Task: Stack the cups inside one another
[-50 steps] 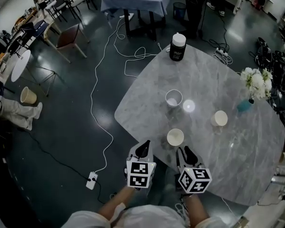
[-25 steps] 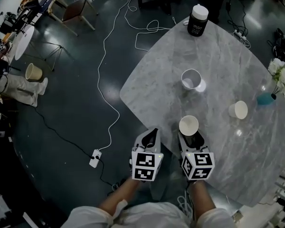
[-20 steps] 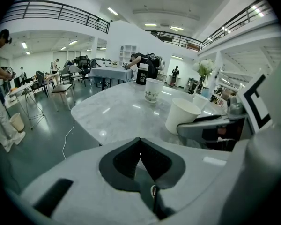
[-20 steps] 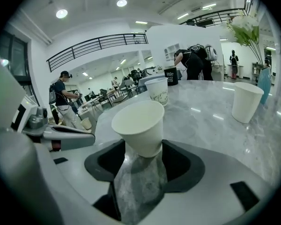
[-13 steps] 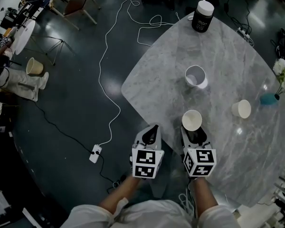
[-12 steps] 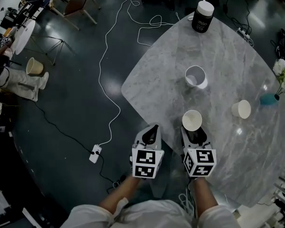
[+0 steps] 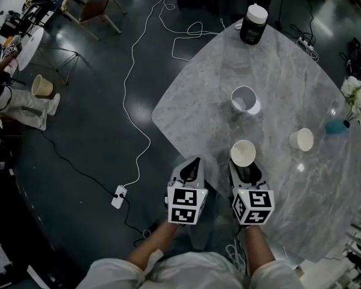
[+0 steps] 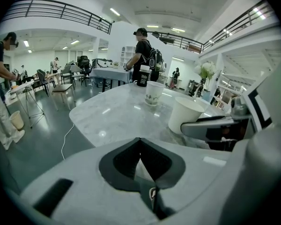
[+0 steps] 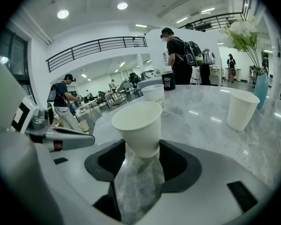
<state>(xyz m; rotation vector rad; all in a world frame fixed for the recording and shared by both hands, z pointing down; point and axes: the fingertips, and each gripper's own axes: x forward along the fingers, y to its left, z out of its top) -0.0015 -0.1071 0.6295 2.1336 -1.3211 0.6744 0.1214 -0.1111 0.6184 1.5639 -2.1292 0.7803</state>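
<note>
A plain paper cup stands near the front edge of the grey marble table. My right gripper is shut on the cup's base, one jaw pressing each side. Further back stands a printed white cup, which the right gripper view shows behind the held cup. A third paper cup sits off to the right. My left gripper hangs shut and empty beside the table's left edge, with the held cup to its right.
At the table's far end stands a black jar. White flowers in a teal vase are at the right edge. On the dark floor to the left a white cable runs to a power strip. People stand beyond the table.
The head view has shifted slightly. Both grippers and all three cups keep the same places on and beside the table.
</note>
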